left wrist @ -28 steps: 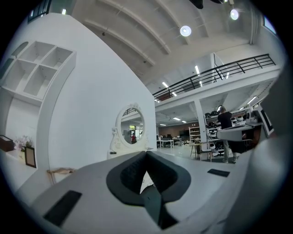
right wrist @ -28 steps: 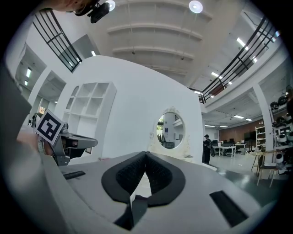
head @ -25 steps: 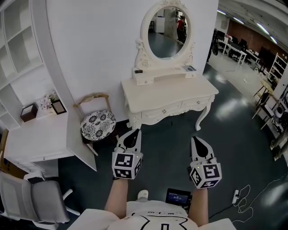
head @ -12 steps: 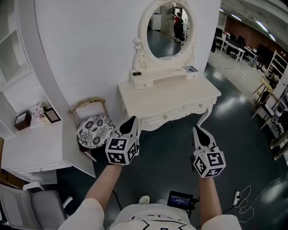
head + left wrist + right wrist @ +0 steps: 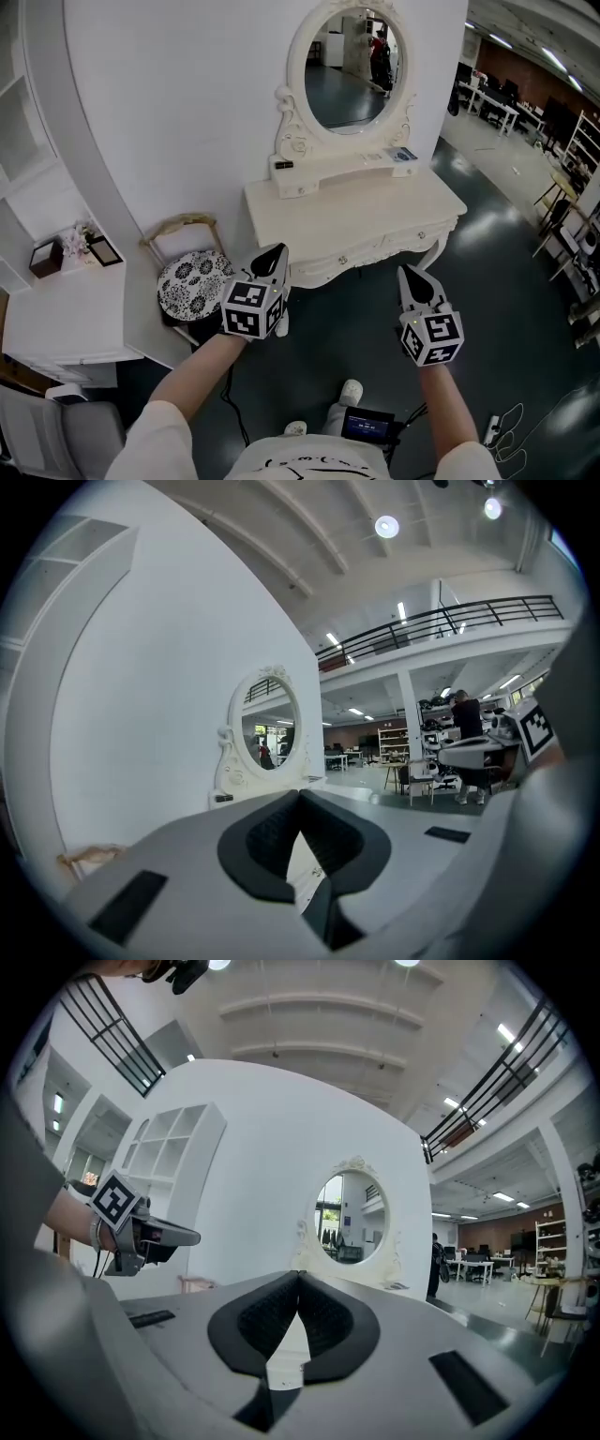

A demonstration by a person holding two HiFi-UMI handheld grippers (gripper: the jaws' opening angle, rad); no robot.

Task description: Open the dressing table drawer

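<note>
1. Cream-white dressing table (image 5: pixel 356 217) stands against a white wall (image 5: pixel 178 112), with an oval mirror (image 5: pixel 349 64) in a carved frame rising from its back edge.
2. Set in the table's front apron, the drawer (image 5: pixel 328 258) is shut flush. It carries a small knob (image 5: pixel 343 260), and a second knob (image 5: pixel 420 235) shows further right along the same front.
3. Just off the table's left front corner hangs the left gripper (image 5: pixel 275 251), pointing towards the table and not touching it. Its claw is closed, the dark pads meeting at the tips with nothing between them.
4. Off the table's right half hangs the right gripper (image 5: pixel 409 274), near the drawer front but apart from it. This claw is closed too and holds nothing.
5. Left of the table, close to the wall, is a stool (image 5: pixel 192 279) with a black-and-white patterned seat.
6. Further left of the table stands a white desk (image 5: pixel 66 319). On it are a dark box (image 5: pixel 45 256), a small bunch of flowers (image 5: pixel 77 239) and a picture frame (image 5: pixel 103 250).
7. On the dark floor (image 5: pixel 506 281) in front of the table, by the person's shoe (image 5: pixel 351 391), lies a small device (image 5: pixel 367 424) with a lit screen.
</note>
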